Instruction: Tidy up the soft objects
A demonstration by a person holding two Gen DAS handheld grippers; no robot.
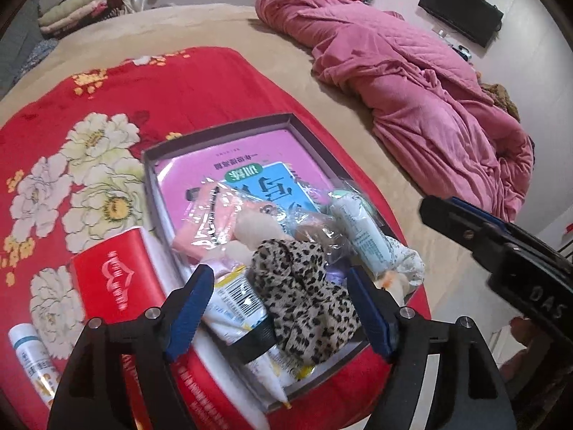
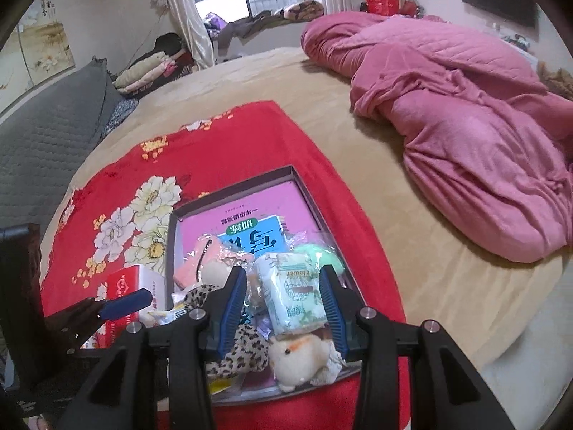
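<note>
Leopard-print cloth (image 1: 304, 286) heaped lower centre in grey box (image 1: 218, 125) | straddled by left claw (image 1: 283, 308), spread open, nearer | right claw (image 2: 283, 308) open, empty, over tissue pack (image 2: 290, 294)

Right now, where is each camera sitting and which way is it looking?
Left wrist: sits on the left gripper, looking down at the leopard cloth in the box; its blue fingers show, and the right gripper.
Right wrist: sits on the right gripper, looking at the tissue pack; the left gripper shows.
Both share the box, red blanket and pink quilt.
</note>
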